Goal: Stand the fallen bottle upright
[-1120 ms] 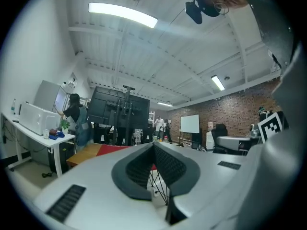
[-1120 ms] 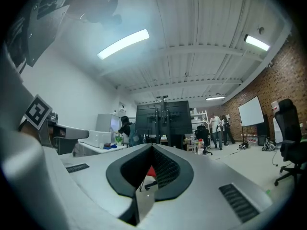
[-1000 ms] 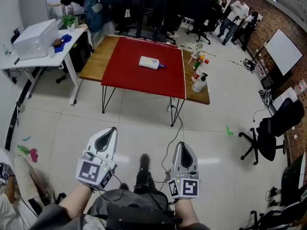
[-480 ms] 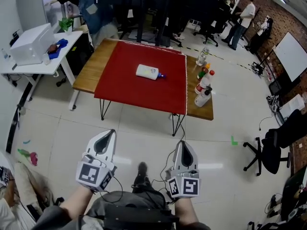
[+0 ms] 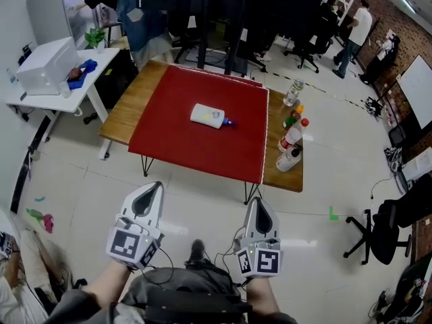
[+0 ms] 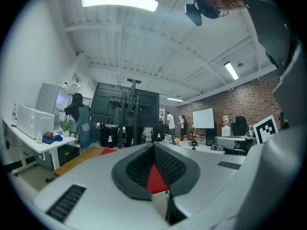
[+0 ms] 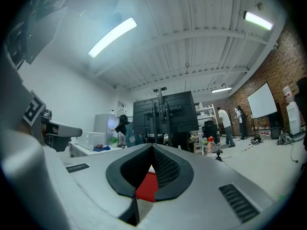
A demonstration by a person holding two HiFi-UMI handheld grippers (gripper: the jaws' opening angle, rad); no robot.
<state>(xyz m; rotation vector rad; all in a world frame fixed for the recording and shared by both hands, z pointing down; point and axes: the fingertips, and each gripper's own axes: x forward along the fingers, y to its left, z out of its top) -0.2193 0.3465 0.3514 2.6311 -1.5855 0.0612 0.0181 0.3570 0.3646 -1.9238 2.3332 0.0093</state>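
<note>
Looking steeply down on a pale tiled floor (image 5: 324, 181), the largest surface in view. Next in size, a wooden table (image 5: 128, 113) on thin black legs, standing ahead and well apart from both grippers. Over most of its top, a red cloth (image 5: 196, 147), leaving bare wood strips at the left and right edges. At the far left, a white desk (image 5: 40, 90) bearing a white box-shaped machine (image 5: 46, 63). At the lower right, a black office chair (image 5: 381, 225).

Low in the head view, held out level and side by side:
- Left gripper (image 5: 156, 183): jaws pressed together, nothing between them.
- Right gripper (image 5: 258, 202): likewise clenched and empty.

Confirmed in both gripper views: tips meeting, with only a patch of the red cloth showing through the opening behind them.

On the right-hand bare wood strip, a cluster of small bottles (image 5: 291, 139), set close together. Near the middle of the red cloth, lying on its side, the white bottle (image 5: 208, 115). Long axis running roughly left to right, blue cap (image 5: 229, 121) pointing right, toward the cluster yet clear of it. Untouched by either gripper.
</note>
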